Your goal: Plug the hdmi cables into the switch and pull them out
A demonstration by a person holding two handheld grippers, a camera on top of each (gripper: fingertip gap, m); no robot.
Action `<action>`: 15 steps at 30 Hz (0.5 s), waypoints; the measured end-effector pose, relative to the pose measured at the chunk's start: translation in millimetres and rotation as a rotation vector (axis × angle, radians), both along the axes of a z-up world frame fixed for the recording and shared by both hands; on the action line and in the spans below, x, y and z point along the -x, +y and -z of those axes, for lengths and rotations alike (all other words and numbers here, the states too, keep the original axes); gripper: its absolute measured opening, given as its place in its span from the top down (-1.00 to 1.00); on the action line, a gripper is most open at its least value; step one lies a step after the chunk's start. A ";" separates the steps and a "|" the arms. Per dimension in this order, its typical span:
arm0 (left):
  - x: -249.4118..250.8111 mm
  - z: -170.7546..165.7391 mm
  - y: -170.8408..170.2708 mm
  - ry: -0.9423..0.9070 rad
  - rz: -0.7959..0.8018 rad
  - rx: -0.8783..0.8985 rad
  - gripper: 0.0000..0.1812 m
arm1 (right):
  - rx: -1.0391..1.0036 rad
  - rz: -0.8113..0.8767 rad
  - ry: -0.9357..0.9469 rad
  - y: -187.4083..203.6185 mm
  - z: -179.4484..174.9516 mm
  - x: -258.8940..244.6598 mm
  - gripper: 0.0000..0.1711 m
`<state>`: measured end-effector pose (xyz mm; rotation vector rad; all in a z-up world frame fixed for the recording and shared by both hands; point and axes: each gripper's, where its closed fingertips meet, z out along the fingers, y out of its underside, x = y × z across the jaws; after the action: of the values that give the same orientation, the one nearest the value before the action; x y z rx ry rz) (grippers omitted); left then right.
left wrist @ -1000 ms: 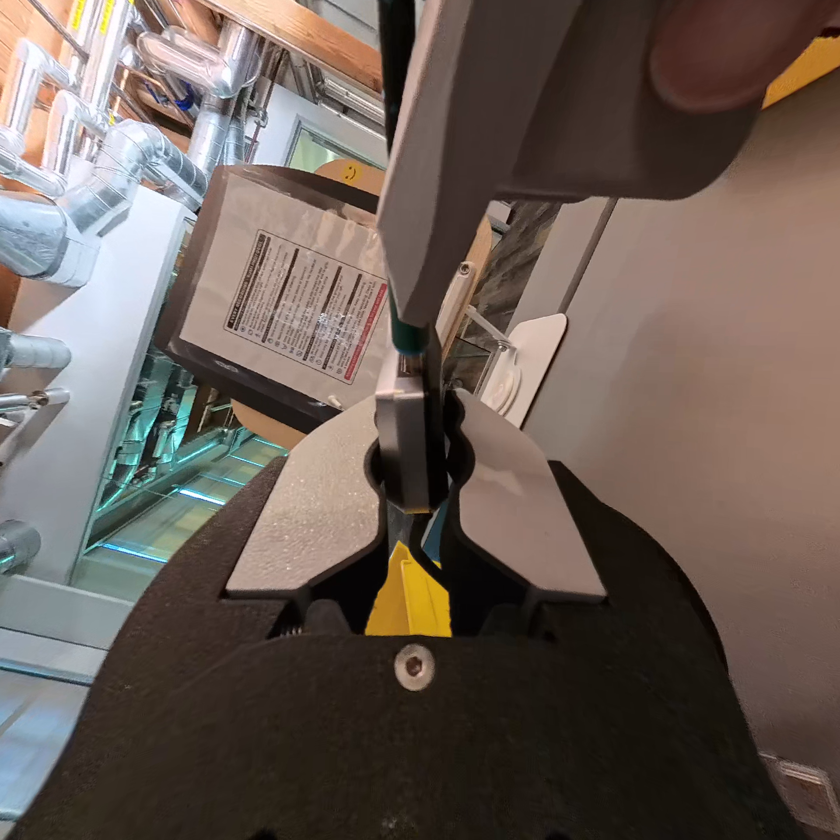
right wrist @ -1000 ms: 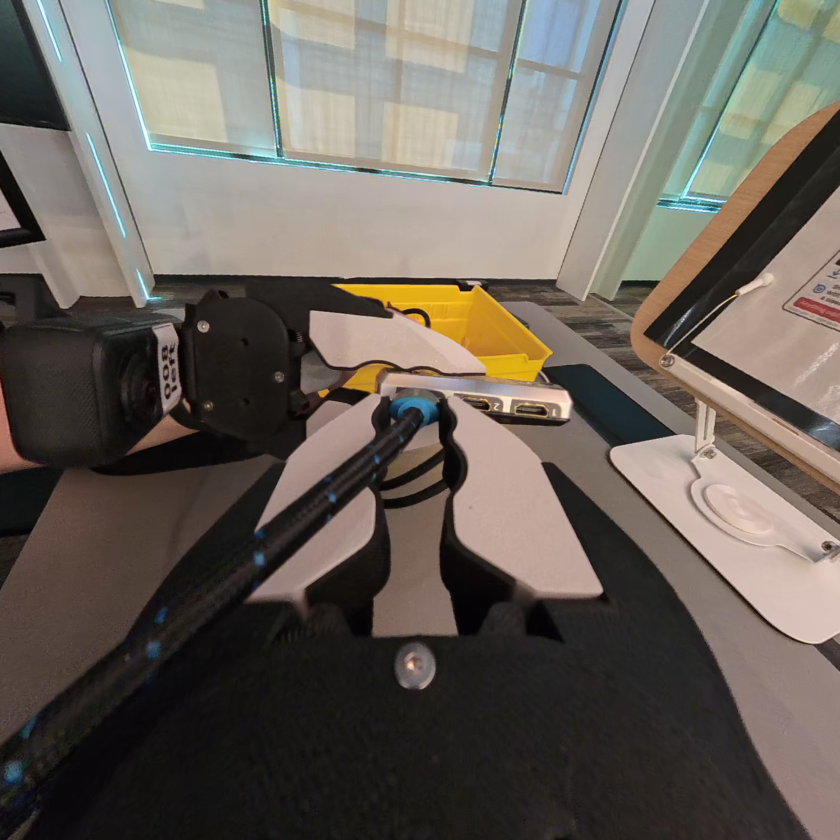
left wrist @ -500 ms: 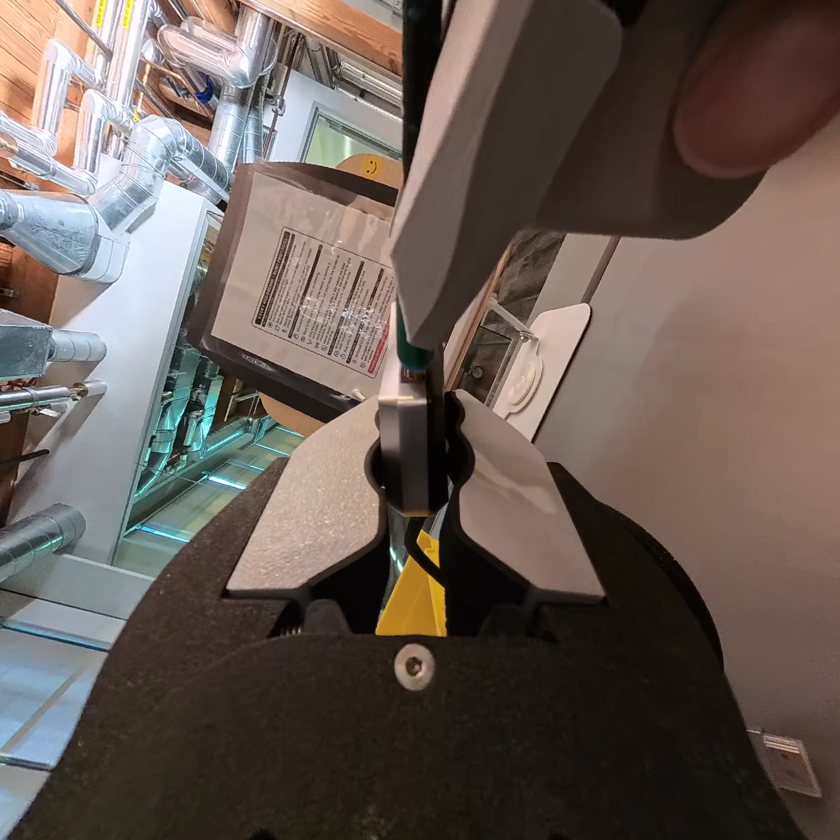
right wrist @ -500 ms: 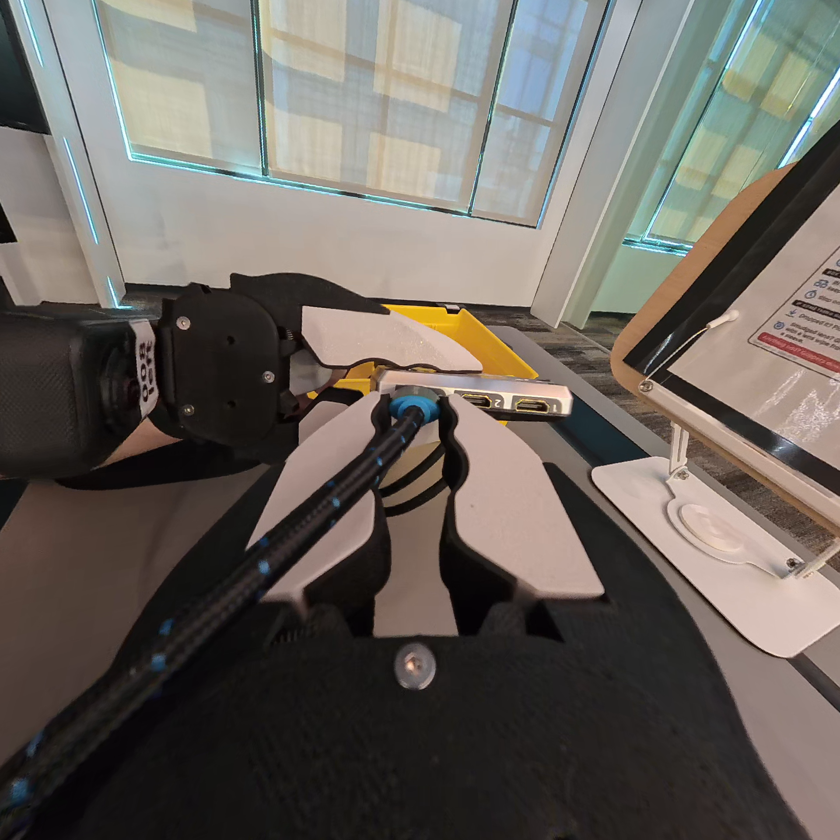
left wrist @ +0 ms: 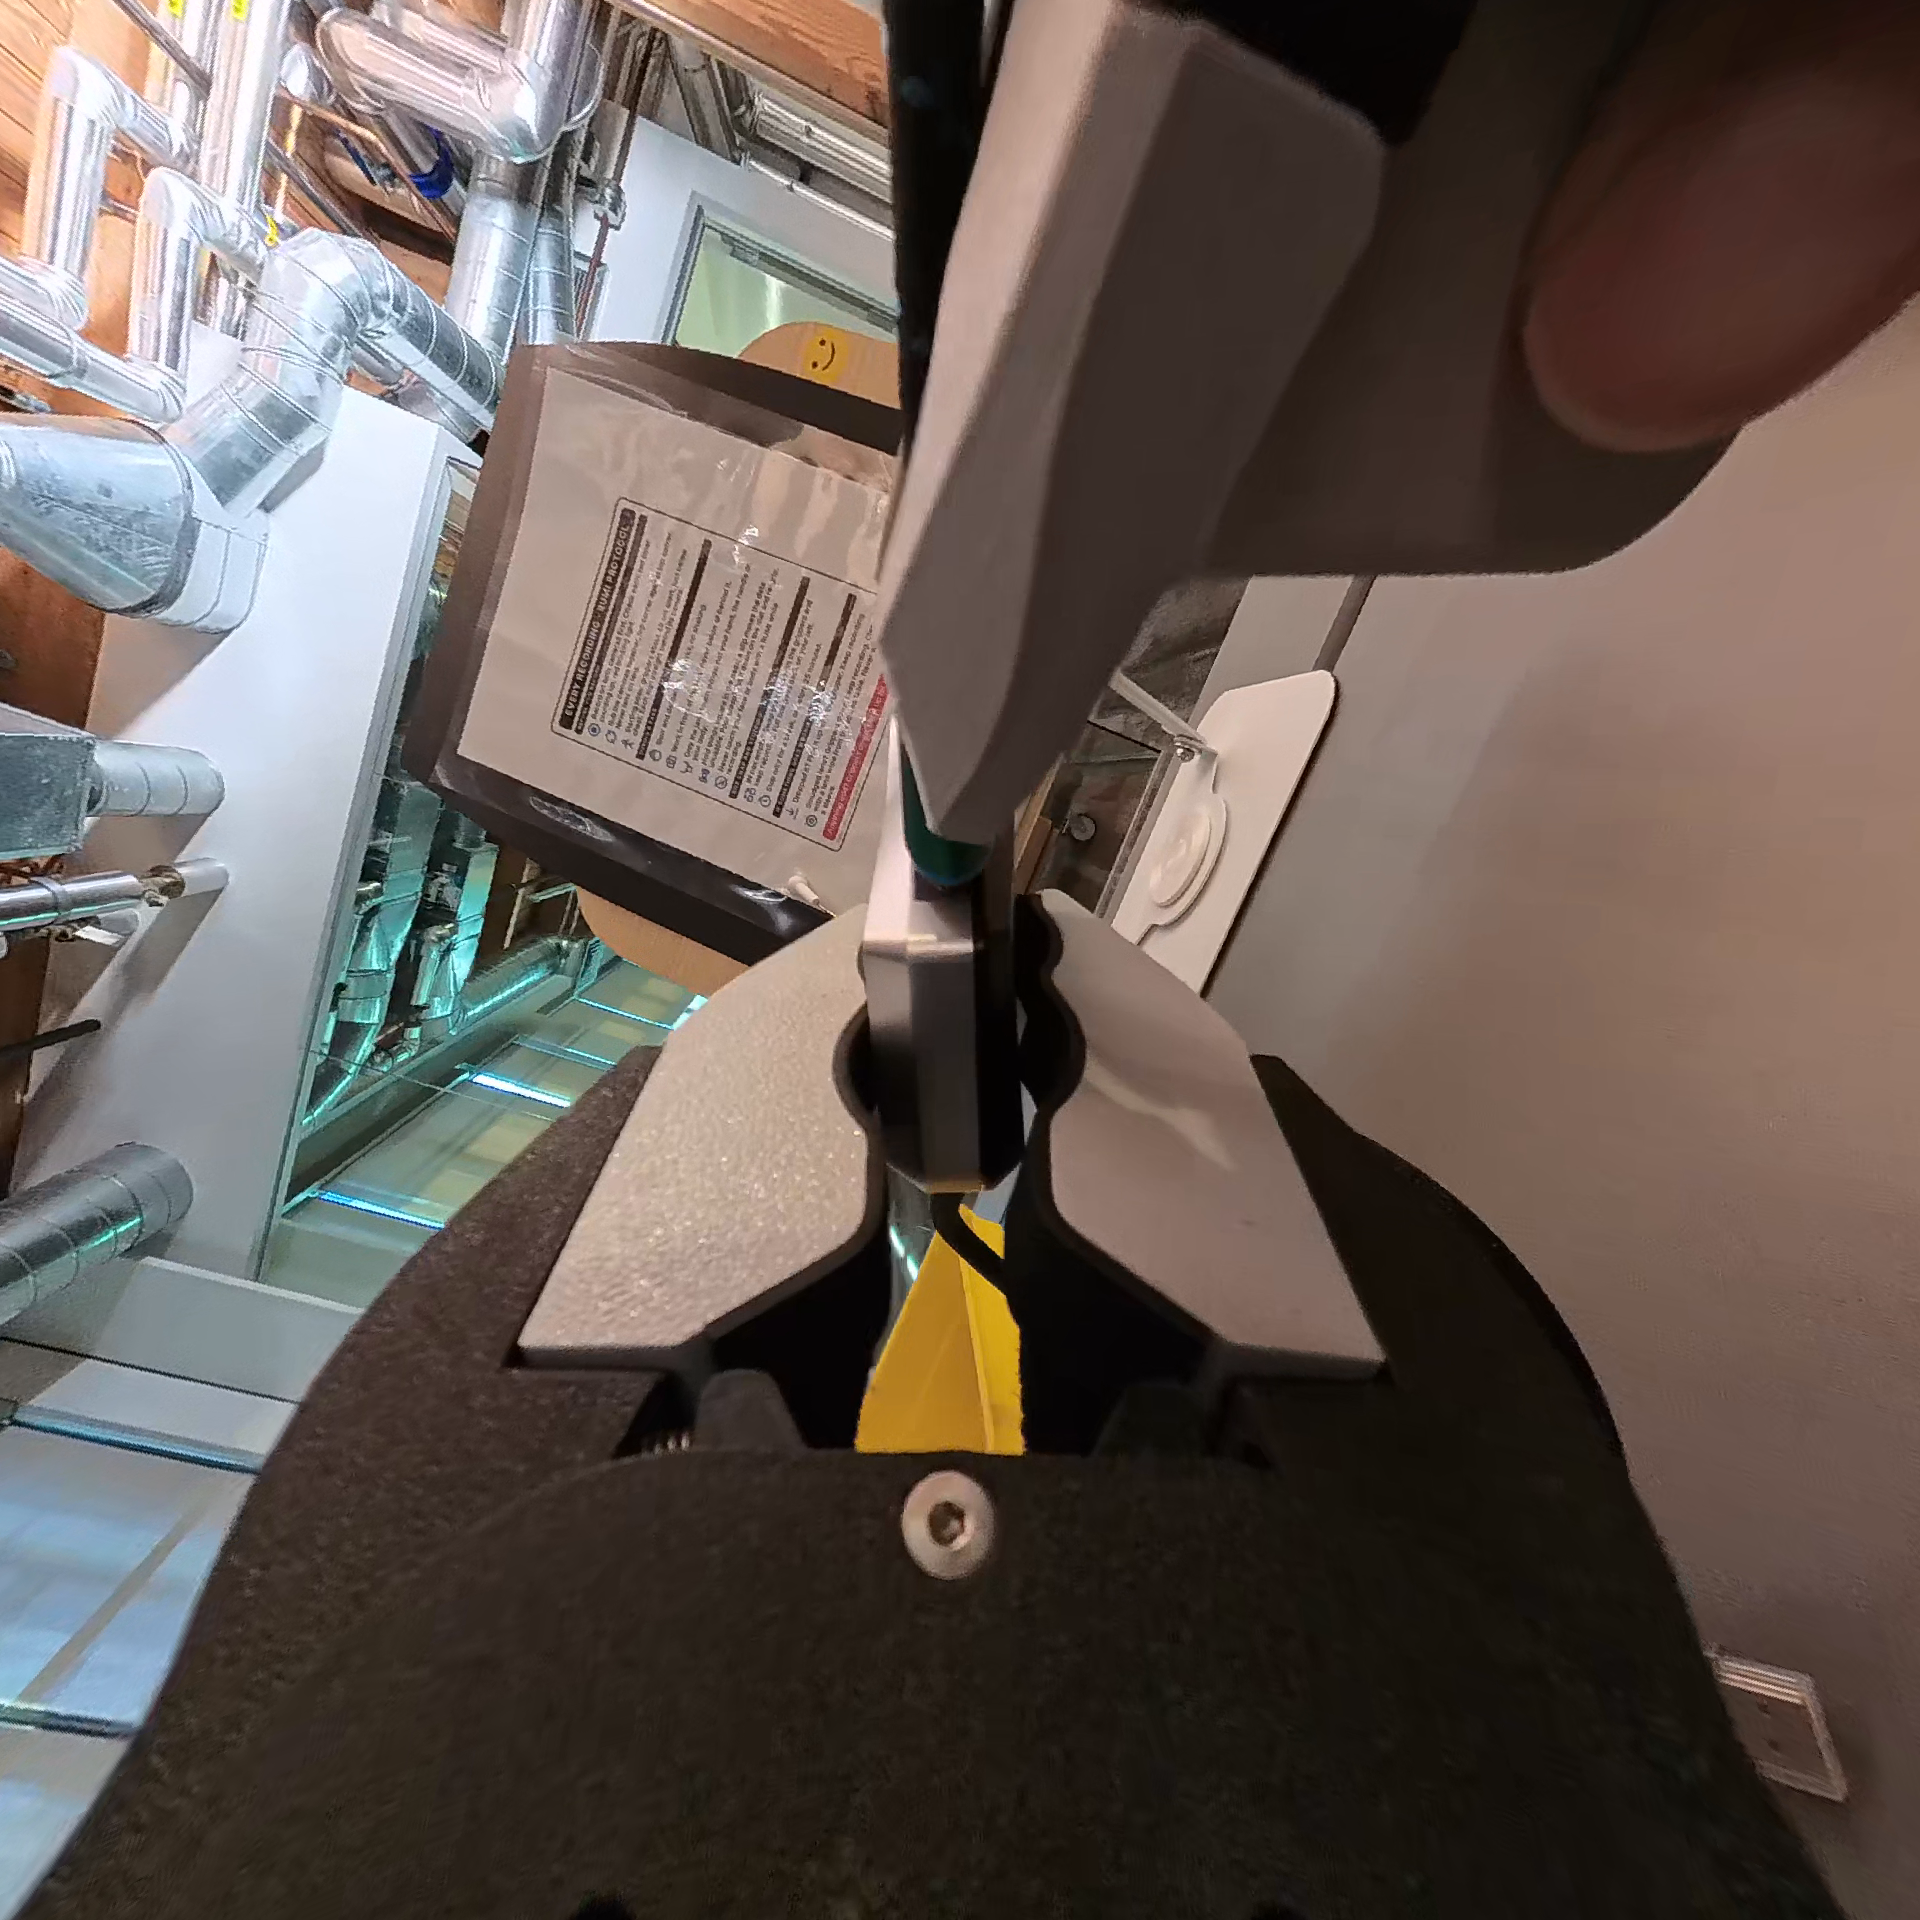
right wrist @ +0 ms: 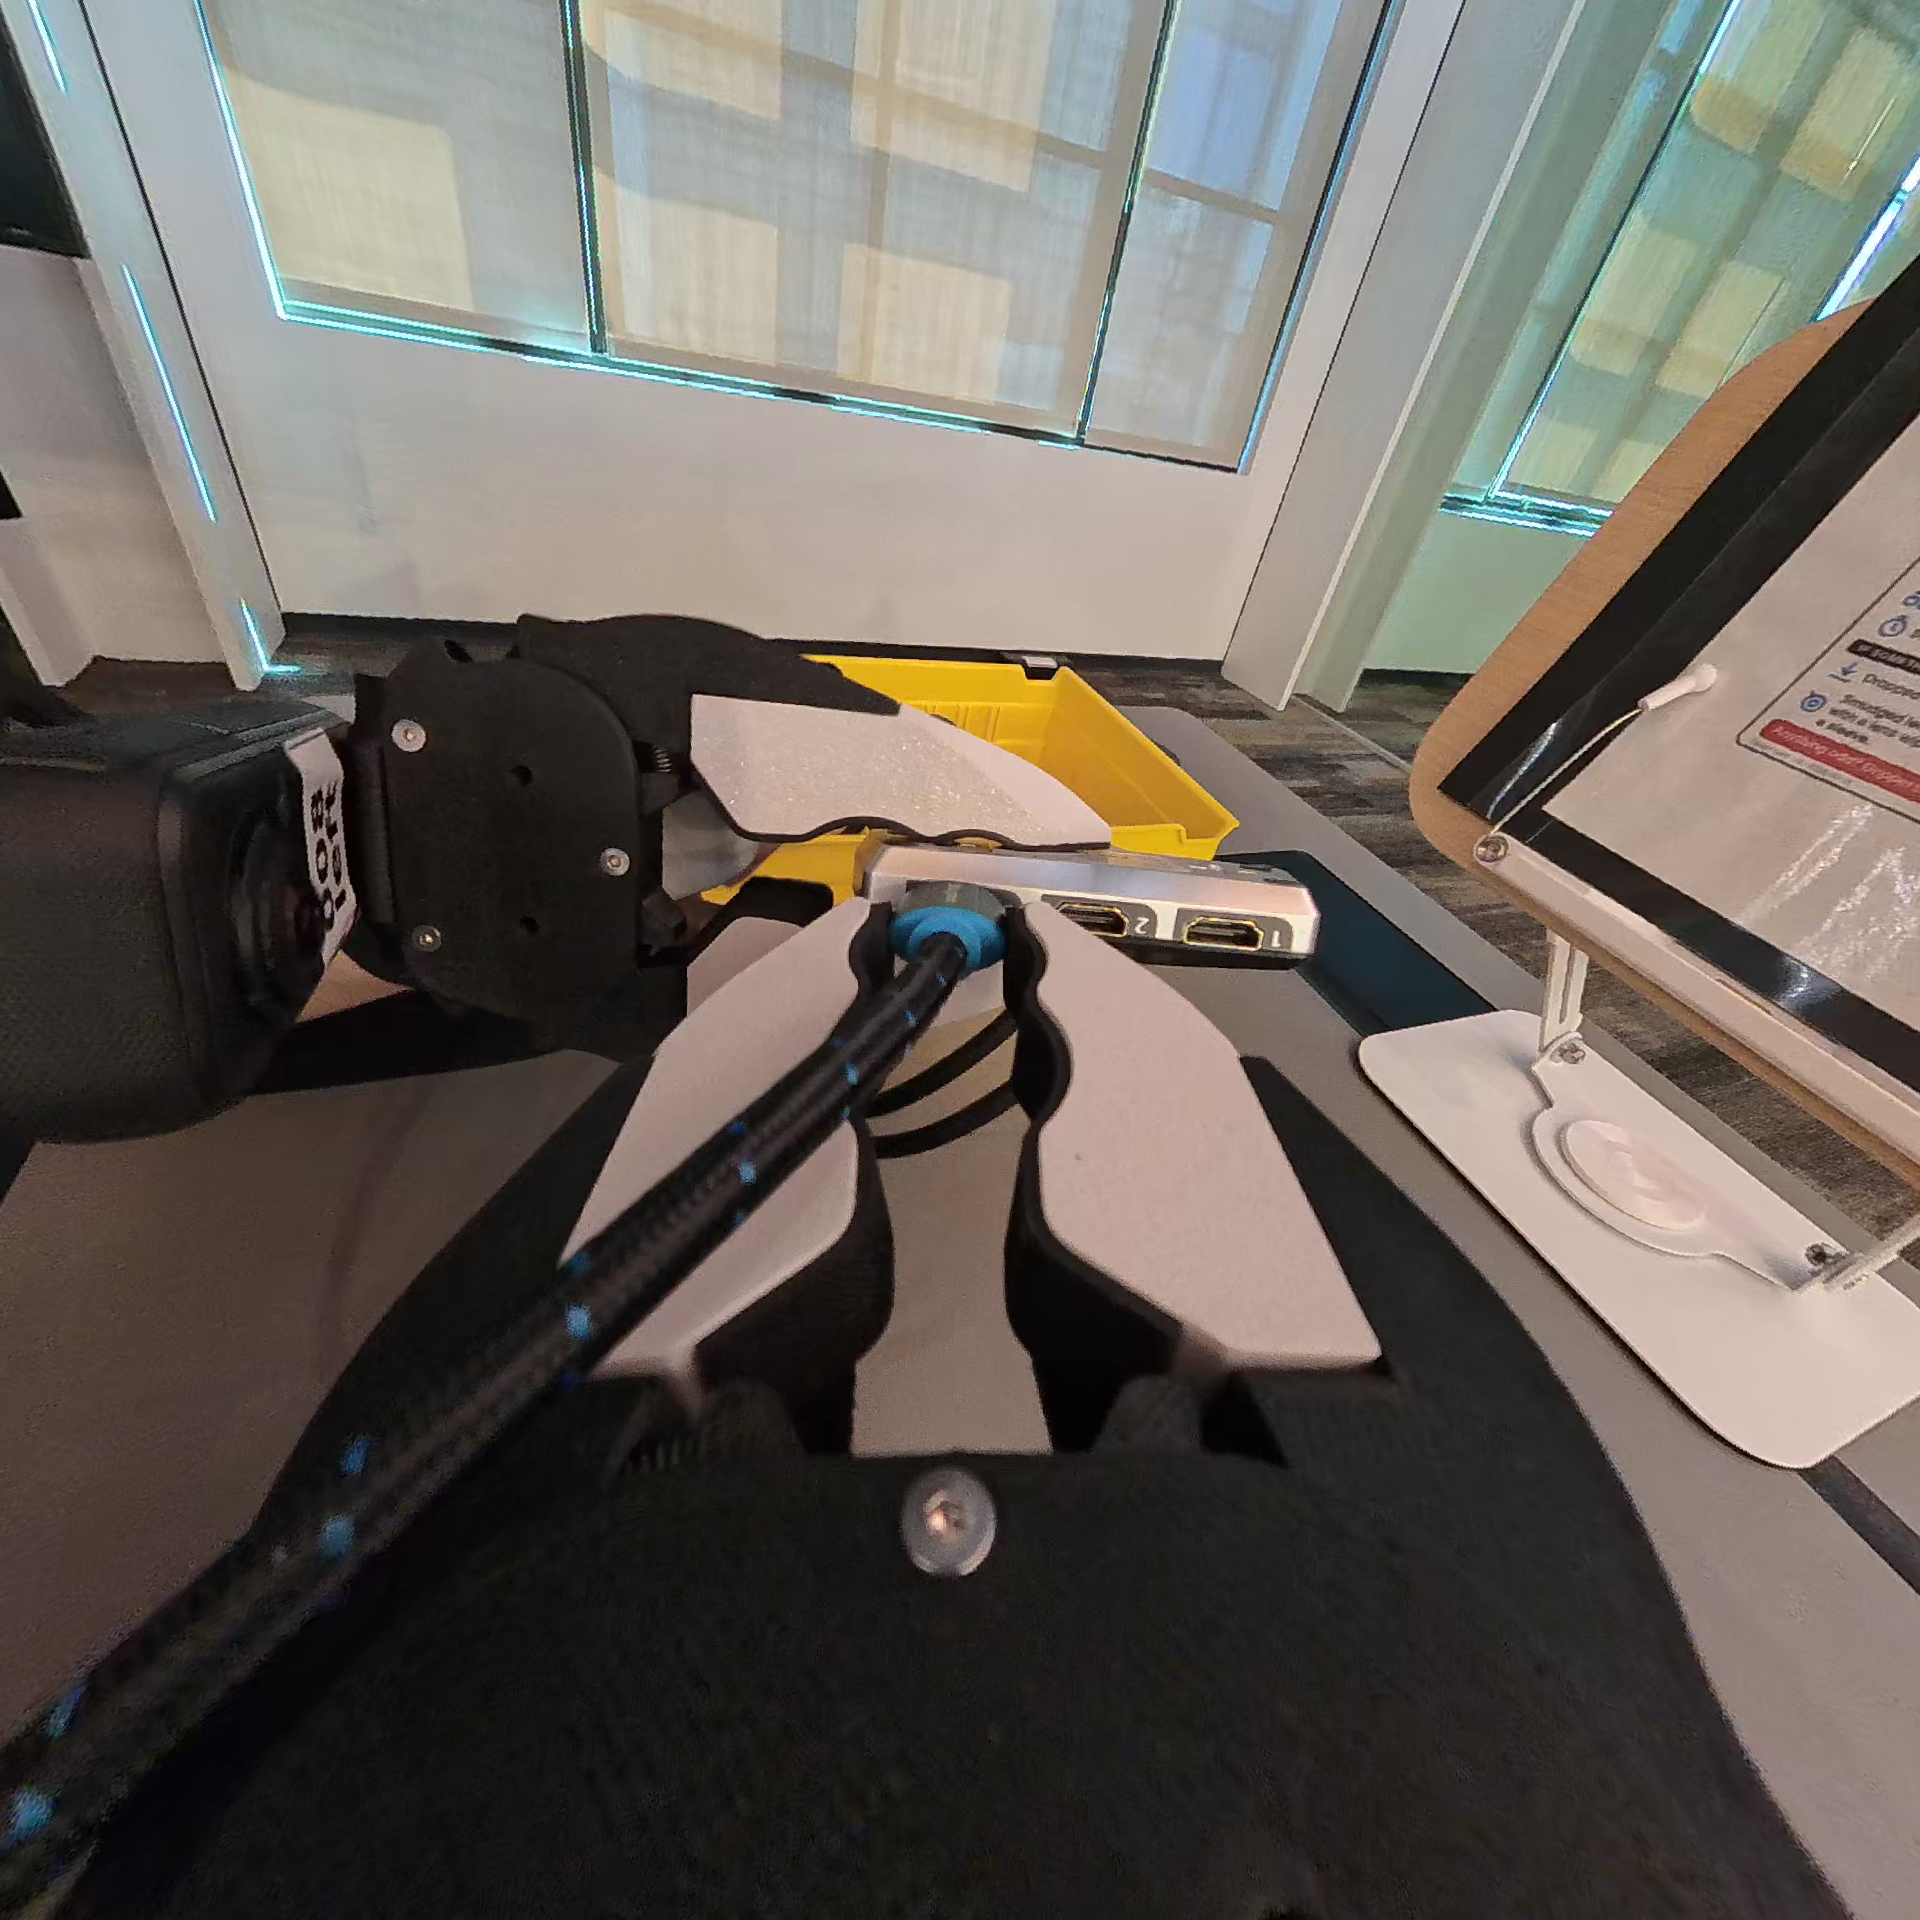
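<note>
My left gripper (left wrist: 940, 1049) clamps the silver switch (right wrist: 1101, 904) at centre frame; my right gripper (right wrist: 940, 935) pinches the braided cable's blue plug (right wrist: 940, 930) against it. Only the right view shows two free ports and the yellow bin (right wrist: 1101, 758) behind.

The switch (right wrist: 1091, 902) is a slim silver bar held level above the table, port side facing the right wrist view — two open ports showing on its right half. One hdmi cable (right wrist: 665, 1195), black braid with blue flecks and a blue collar, sits plugged into the left port, trailing down-left.
</note>
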<state>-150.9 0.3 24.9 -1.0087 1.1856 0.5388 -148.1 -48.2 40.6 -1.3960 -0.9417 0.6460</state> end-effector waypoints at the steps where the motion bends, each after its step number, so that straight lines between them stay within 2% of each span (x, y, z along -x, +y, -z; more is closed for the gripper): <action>1: 0.2 -0.1 0.4 0.007 0.002 -0.004 0.77 | 0.001 -0.003 -0.014 0.4 0.0 -0.1 0.75; 9: -0.1 -2.7 0.0 0.009 0.014 -0.028 0.76 | -0.056 -0.006 -0.051 -1.3 -2.6 -0.8 0.75; 15: -0.4 -6.0 -4.0 -0.016 0.019 -0.055 0.76 | -0.068 -0.021 0.013 -5.1 -6.2 0.7 0.75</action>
<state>-150.4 -3.7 30.8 -0.9519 1.1594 0.5444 -148.8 -53.3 46.8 -1.3215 -0.9603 0.6324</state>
